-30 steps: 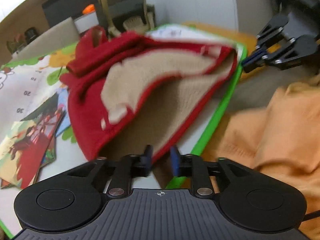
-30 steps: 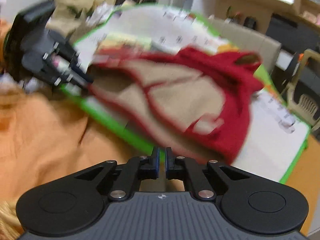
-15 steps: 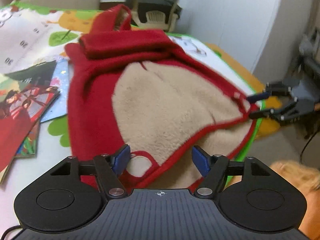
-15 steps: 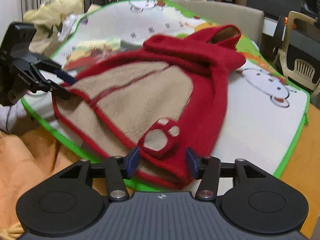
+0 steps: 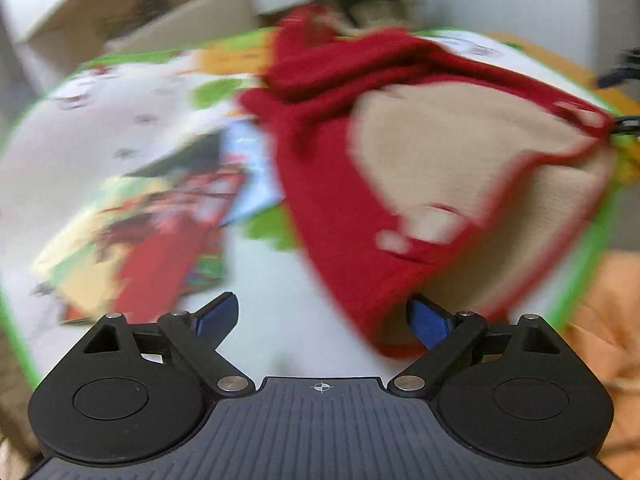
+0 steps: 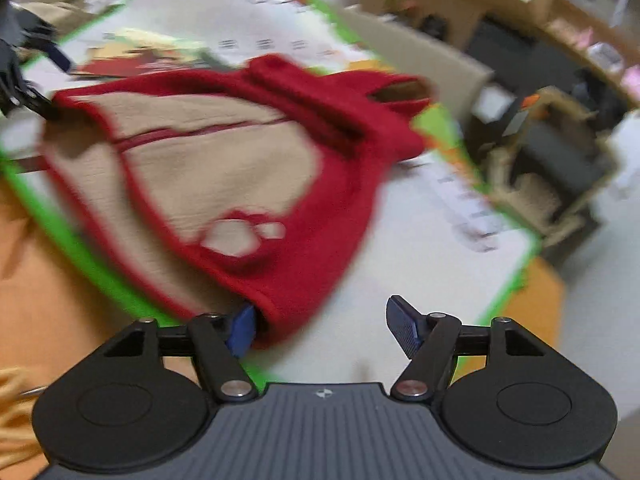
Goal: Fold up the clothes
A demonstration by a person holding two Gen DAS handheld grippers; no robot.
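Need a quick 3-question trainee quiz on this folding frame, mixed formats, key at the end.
1. True or false: the left gripper is shut on the red garment.
2. Multiple choice: the garment lies on A) a bare wooden floor, B) a green-edged play mat, C) a metal tray.
3. Fill in: the garment's inner lining is ____ in colour.

Key
1. False. Its jaws stand wide open, with the hem near its right finger.
2. B. The right gripper is also open over that mat, its left finger at the hem.
3. Beige (tan).
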